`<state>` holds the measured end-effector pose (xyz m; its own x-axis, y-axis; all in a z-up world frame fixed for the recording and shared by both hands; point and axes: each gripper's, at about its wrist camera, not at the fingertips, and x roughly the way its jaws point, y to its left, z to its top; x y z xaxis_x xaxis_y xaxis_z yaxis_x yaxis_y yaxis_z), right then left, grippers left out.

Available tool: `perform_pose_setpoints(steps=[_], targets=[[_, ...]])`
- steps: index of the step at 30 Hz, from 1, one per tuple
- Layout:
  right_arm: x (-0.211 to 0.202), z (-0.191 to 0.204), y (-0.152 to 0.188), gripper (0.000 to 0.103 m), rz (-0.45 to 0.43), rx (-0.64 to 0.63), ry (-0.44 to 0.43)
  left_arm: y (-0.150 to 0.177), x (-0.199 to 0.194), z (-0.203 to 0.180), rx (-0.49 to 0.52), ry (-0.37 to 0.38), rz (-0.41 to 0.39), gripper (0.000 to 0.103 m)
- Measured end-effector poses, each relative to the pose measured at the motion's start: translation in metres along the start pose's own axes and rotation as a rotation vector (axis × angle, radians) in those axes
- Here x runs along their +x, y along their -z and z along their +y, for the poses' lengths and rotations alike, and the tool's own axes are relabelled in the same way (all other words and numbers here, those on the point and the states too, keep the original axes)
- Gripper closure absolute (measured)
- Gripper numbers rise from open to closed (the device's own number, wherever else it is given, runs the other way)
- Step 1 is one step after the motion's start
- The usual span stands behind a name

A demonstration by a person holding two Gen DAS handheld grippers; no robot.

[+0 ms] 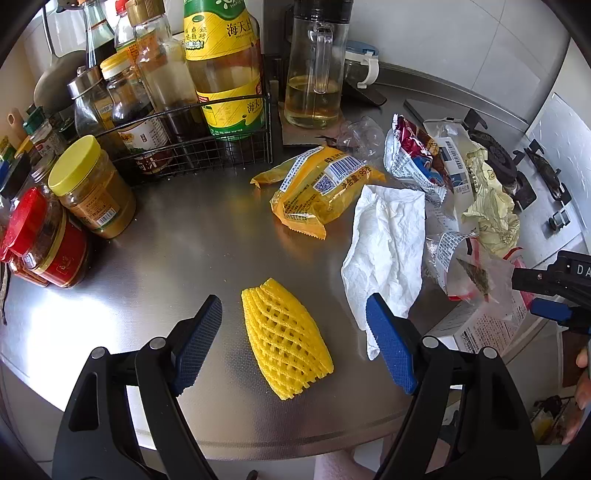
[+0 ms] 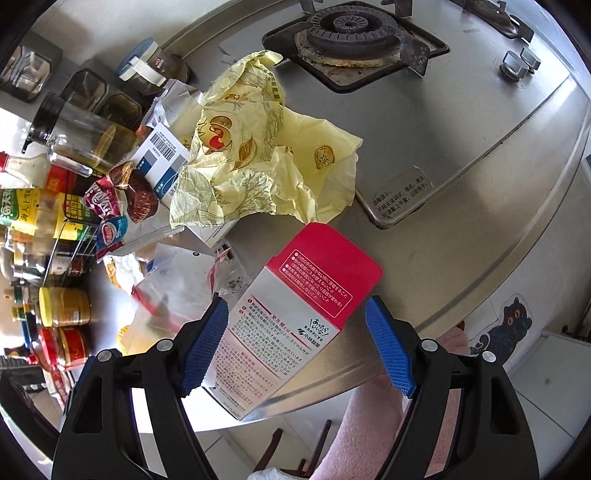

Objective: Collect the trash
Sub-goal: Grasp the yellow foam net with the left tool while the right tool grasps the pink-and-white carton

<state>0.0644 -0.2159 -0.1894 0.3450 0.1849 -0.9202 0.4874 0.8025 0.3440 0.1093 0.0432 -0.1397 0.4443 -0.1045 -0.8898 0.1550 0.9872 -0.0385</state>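
A yellow foam fruit net (image 1: 286,338) lies on the steel counter between the open fingers of my left gripper (image 1: 293,334). Beyond it lie a yellow snack wrapper (image 1: 317,190), a white tissue (image 1: 388,243), a red and silver wrapper (image 1: 413,155) and a clear plastic bag (image 1: 469,269). My right gripper (image 2: 295,339) is open around a red and white carton (image 2: 291,328) at the counter's front edge. A crumpled pale yellow paper wrapper (image 2: 266,155) lies behind it. The right gripper also shows in the left wrist view (image 1: 554,291).
A wire rack of sauce bottles (image 1: 192,92) and an oil jug (image 1: 314,81) stand at the back left. Jars with yellow (image 1: 92,188) and red (image 1: 48,240) lids stand at the left. A gas stove burner (image 2: 351,33) sits at the right.
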Motion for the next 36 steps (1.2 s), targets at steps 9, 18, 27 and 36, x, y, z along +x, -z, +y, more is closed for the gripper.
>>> perform_pose_setpoints(steps=[9, 18, 27, 36], targets=[[0.009, 0.005, -0.002, 0.025, 0.013, 0.036, 0.005, -0.002, 0.005, 0.0, 0.004, 0.01, 0.0, 0.028], [0.021, 0.003, 0.002, 0.024, 0.033, 0.042, 0.031, 0.001, 0.019, 0.005, -0.001, 0.017, 0.032, 0.028], [0.025, -0.015, 0.006, 0.028, 0.064, 0.083, -0.019, 0.009, 0.04, 0.005, -0.008, 0.029, 0.077, 0.048], [0.017, -0.018, 0.009, 0.041, 0.033, 0.055, -0.098, 0.015, 0.042, 0.007, -0.01, 0.031, 0.083, 0.092]])
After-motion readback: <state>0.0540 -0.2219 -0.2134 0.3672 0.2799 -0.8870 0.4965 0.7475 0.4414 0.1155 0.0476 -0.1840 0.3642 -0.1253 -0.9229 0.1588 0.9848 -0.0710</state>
